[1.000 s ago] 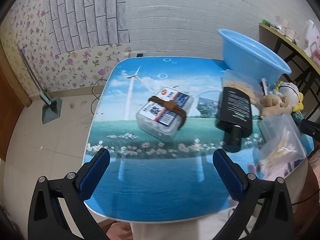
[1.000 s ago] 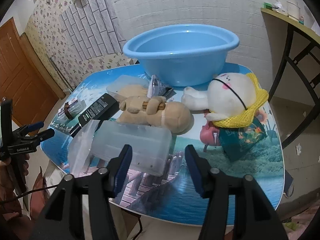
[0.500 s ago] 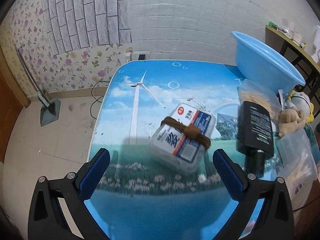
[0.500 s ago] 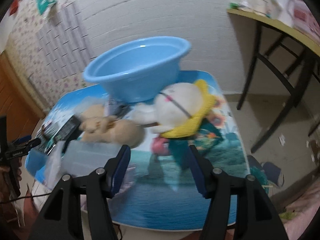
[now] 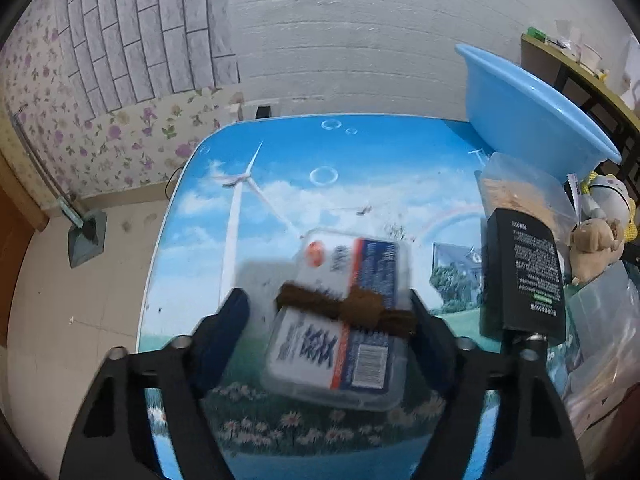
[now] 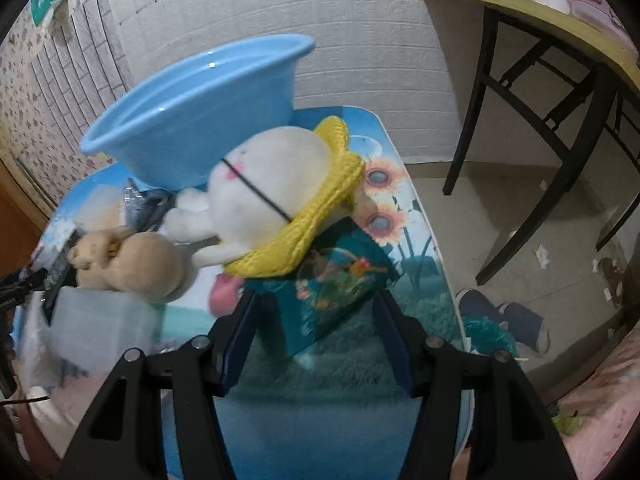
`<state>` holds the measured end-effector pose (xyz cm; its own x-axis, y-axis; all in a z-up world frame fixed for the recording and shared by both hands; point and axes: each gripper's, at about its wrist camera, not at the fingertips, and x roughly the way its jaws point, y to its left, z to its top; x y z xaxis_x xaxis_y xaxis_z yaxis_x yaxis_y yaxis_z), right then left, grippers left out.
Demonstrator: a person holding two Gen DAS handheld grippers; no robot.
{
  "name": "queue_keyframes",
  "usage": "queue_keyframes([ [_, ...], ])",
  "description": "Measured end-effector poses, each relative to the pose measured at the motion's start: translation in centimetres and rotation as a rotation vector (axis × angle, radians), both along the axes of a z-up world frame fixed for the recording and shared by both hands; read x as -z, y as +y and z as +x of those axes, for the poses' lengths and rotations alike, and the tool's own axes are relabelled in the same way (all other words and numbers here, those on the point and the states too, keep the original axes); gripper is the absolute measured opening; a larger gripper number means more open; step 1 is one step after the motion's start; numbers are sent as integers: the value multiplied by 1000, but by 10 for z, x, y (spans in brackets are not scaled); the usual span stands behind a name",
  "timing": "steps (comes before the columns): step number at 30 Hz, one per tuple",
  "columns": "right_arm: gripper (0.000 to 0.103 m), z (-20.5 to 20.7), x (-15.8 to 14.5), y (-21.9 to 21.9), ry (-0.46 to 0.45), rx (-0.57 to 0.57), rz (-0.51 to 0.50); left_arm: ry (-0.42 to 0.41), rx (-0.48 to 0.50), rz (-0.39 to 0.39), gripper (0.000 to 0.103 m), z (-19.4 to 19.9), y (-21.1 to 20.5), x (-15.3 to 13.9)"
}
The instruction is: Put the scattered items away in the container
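The left gripper point(image 5: 328, 320) has dropped over the clear labelled box point(image 5: 340, 328) at lower centre of the desk point(image 5: 360, 160) — jaws closing around it, not yet clamped — while the right gripper point(image 6: 316, 332), jaws apart, nears the teal packet point(image 6: 328, 296); blue basin point(image 5: 520, 108) upper right waits.

A lived-in room of a home: floral wallpaper point(image 5: 120, 140) and white brick-pattern wall panels point(image 5: 360, 40) rise behind the counter point(image 5: 360, 168), whose top carries a printed windmill landscape. Beside the counter, dark shoes point(image 6: 516, 320) lie on the bare floor near a black-legged side table point(image 6: 560, 92).
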<state>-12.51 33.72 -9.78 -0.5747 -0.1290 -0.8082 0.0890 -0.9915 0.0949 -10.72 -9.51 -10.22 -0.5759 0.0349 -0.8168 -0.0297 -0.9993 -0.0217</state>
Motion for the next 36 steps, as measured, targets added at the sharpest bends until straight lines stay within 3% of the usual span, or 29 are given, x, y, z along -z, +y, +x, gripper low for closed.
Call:
queue_keyframes([
  [2,60,-4,1,-1,9,-2,2,3,0,-4,58,-2,1,-2],
  [10,59,-4,5,-13,61,-49,80,-9,-23,-23,57,6,7,-5],
  [13,43,-2,4,-6,64,-50,65,-5,-30,-27,57,11,9,-8],
  [18,33,10,1,1,62,-63,26,4,-38,-26,57,21,14,-13],
  [21,13,17,1,0,55,-86,12,9,-41,-23,57,26,16,-15],
  [24,6,24,-1,1,48,-101,-5,8,-48,-19,57,30,19,-16],
  [36,4,43,-28,3,115,-118,-52,36,-39,0,57,41,29,-31],
])
